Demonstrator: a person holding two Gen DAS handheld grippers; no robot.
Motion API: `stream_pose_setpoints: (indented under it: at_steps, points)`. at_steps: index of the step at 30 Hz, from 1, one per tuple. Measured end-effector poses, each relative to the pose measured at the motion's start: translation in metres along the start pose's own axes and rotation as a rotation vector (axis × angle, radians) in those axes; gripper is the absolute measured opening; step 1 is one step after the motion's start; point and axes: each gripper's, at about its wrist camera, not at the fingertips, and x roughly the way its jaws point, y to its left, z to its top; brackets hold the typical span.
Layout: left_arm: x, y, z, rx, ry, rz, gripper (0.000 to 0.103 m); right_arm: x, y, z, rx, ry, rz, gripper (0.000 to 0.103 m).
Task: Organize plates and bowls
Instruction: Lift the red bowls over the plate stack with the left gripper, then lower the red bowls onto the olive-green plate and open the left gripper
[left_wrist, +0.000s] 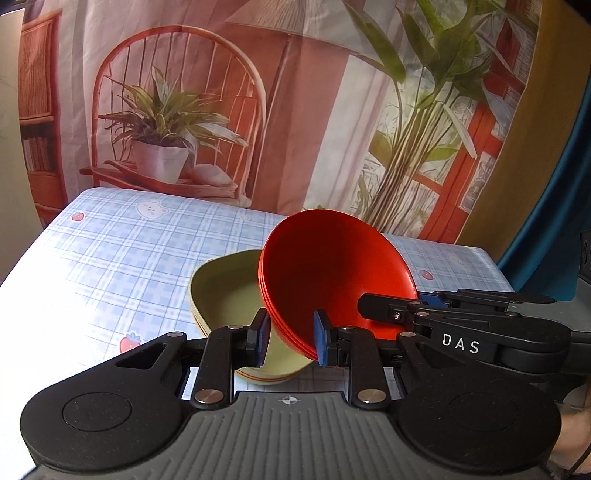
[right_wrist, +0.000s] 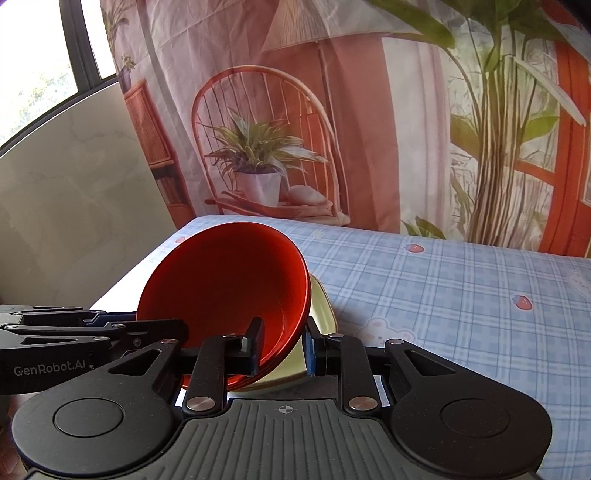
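A stack of red bowls (left_wrist: 332, 273) tilts on edge over a pale green squarish dish (left_wrist: 229, 291) on the checked tablecloth. My left gripper (left_wrist: 291, 338) has its blue pads on either side of the red stack's near rim, shut on it. My right gripper (right_wrist: 282, 347) straddles the opposite rim of the red bowls (right_wrist: 225, 291), with the green dish (right_wrist: 321, 314) behind; it looks shut on the rim. Each gripper shows in the other's view: the right one in the left wrist view (left_wrist: 388, 306), the left one in the right wrist view (right_wrist: 122, 325).
The table (right_wrist: 461, 295) carries a blue plaid cloth with strawberry and bear prints. A printed fabric backdrop (left_wrist: 258, 110) hangs right behind the table. The table's left edge (right_wrist: 122, 284) runs close to the bowls. A window (right_wrist: 40, 66) is far left.
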Motion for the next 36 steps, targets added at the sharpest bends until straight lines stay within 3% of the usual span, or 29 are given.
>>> stream_pose_setpoints:
  at_steps: [6, 15, 36]
  points:
    - [0.02, 0.016, 0.012, -0.036, 0.055, 0.019, 0.027, 0.037, -0.004, 0.015, 0.033, 0.067, 0.027, 0.019]
    - [0.049, 0.028, 0.009, -0.047, 0.122, 0.03, 0.027, 0.072, -0.014, 0.006, 0.073, 0.134, 0.019, 0.018]
    - [0.072, 0.025, 0.0, -0.017, 0.17, 0.05, 0.027, 0.09, -0.023, -0.005, 0.08, 0.188, -0.002, 0.018]
